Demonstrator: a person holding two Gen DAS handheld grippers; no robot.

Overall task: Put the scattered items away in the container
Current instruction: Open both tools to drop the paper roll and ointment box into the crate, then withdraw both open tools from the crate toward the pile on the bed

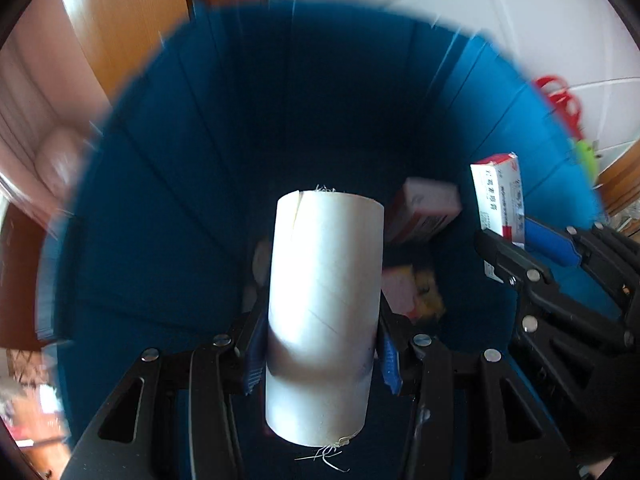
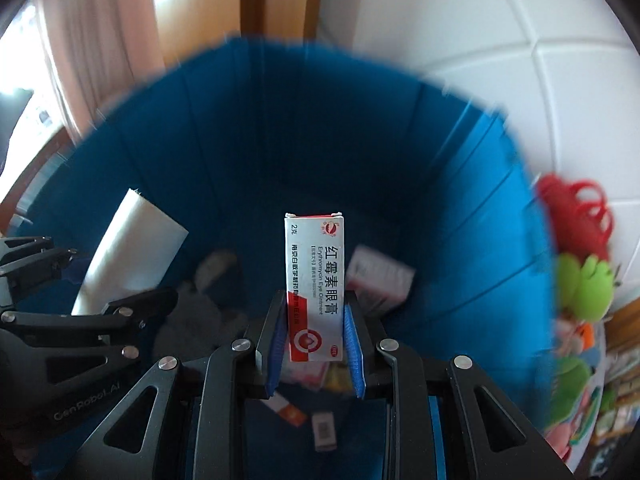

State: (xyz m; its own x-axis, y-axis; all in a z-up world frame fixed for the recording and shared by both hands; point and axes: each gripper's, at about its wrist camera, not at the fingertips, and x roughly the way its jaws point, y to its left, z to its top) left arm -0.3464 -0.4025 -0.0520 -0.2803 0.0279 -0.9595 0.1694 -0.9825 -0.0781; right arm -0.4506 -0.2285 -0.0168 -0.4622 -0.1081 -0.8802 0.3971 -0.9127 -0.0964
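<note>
Both grippers hang over the mouth of a deep blue bin, pointing down into it. My left gripper is shut on a white cardboard tube, held upright between the blue pads; the tube also shows at the left of the right wrist view. My right gripper is shut on a small red-and-white ointment box, which appears at the right of the left wrist view as the ointment box. Small boxes and a grey item lie at the bin's bottom.
Wooden door frames and a white tiled wall stand behind the bin. Red and green soft toys sit just right of the bin's rim. The two grippers hang close side by side, left gripper and right gripper.
</note>
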